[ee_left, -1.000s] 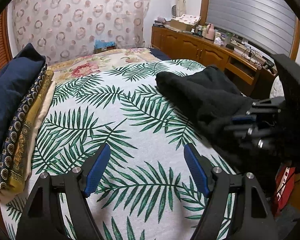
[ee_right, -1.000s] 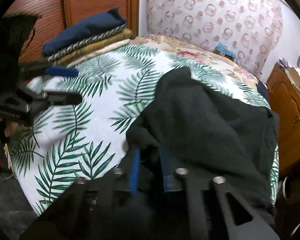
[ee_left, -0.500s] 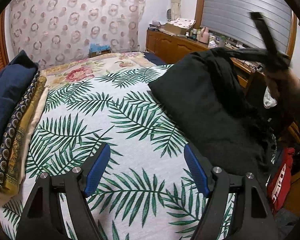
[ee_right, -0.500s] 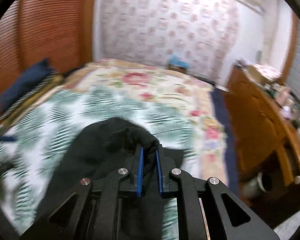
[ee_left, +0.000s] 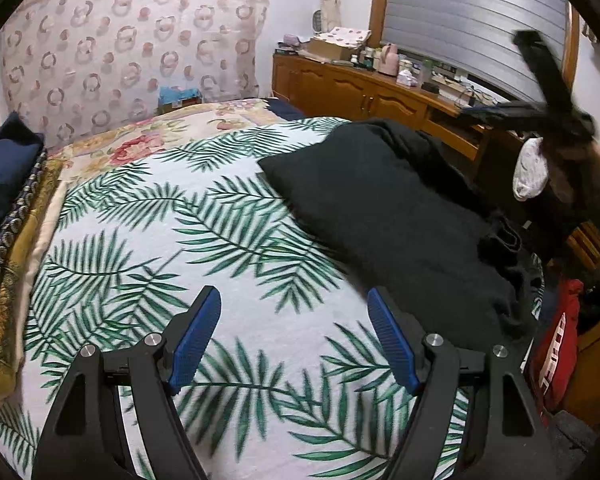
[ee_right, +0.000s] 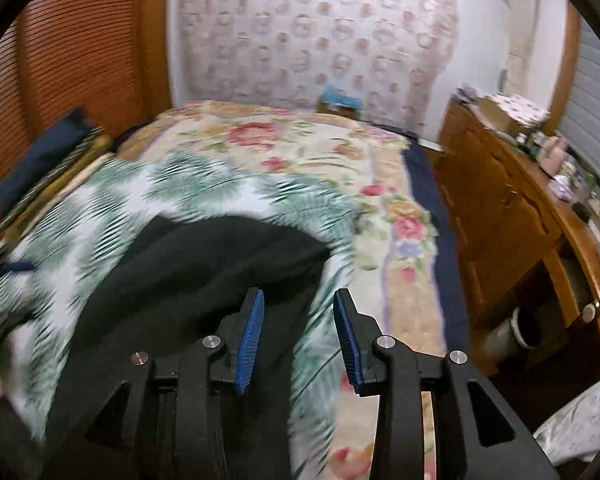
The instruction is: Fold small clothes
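A black garment lies in a thick doubled heap on the right side of the palm-leaf bed cover. My left gripper hovers open over bare cover, just left of the garment's near edge, with nothing between its blue pads. In the right wrist view, which is blurred, my right gripper hangs above the black garment. Its jaws are opening and no cloth is between the pads. In the left wrist view the right gripper shows only as a dark blur at the upper right.
A stack of folded blue and gold cloths lies along the bed's left edge. A floral bedspread covers the far end. A cluttered wooden cabinet runs along the right wall, and a red item sits on the floor.
The right gripper, shut on a fold of the black garment, lifted and swung it up and away from the left gripper, then let go. The left gripper shifted only slightly.
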A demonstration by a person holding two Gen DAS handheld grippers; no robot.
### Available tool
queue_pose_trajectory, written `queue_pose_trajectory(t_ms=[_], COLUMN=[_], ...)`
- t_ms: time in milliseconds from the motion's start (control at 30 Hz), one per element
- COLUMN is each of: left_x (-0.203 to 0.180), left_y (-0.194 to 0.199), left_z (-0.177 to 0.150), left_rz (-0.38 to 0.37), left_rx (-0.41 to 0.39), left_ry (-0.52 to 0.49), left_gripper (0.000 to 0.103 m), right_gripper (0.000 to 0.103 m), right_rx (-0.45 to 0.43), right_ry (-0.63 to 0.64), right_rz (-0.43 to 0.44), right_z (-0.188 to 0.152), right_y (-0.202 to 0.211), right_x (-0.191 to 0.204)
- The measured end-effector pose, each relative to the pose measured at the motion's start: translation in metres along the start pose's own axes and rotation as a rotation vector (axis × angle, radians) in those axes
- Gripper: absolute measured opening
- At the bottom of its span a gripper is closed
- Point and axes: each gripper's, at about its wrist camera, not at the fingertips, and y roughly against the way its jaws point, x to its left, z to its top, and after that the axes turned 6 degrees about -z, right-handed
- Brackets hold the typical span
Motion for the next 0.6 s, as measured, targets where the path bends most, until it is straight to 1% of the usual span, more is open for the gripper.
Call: queue_pose_trajectory(t_ms=[33, 133, 267, 367, 467, 500, 533, 600], left_x=[-0.003, -0.011, -0.018, -0.023, -0.029, -0.030, -0.032, -0.034], left_y=[-0.002, -0.009, -0.023, -0.030, -0.031, -0.030, -0.030, -0.028], left_z=[0.000, -0.001, -0.004, -0.007, -0.009, -0.010, -0.010, -0.010], left_rz=[-0.005, -0.023, -0.035, -0.045, -0.051, -0.052, -0.056, -0.062], left_rx=[0.003, 0.022, 0.064, 0.088, 0.095, 0.095, 0.094, 0.088], left_ry=[-0.002, -0.013, -0.029, -0.034, -0.036, -0.037, -0.036, -0.036], left_gripper=[0.077, 0.077, 0.077, 0.077, 0.077, 0.077, 0.077, 0.077], right_gripper=[0.038, 0.038, 0.038, 0.038, 0.037, 0.031, 0.008, 0.007], right_rx=[0.004, 0.037, 0.098, 0.118, 0.117, 0.113, 0.109, 0.086], right_ry=[0.014, 0.026, 0.044, 0.042, 0.019, 0.014, 0.010, -0.011], right_rz=[0.023, 0.089, 0.152, 0.171, 0.183, 0.193, 0.214, 0.259], right_z=[-0.010, -0.039, -0.075, -0.087, -0.092, -0.091, -0.095, -0.102], right_y=[0.012, 0.027, 0.023, 0.017, 0.015, 0.018, 0.023, 0.027], right_x=[0.006, 0.028, 0.054, 0.061, 0.055, 0.051, 0.051, 0.046])
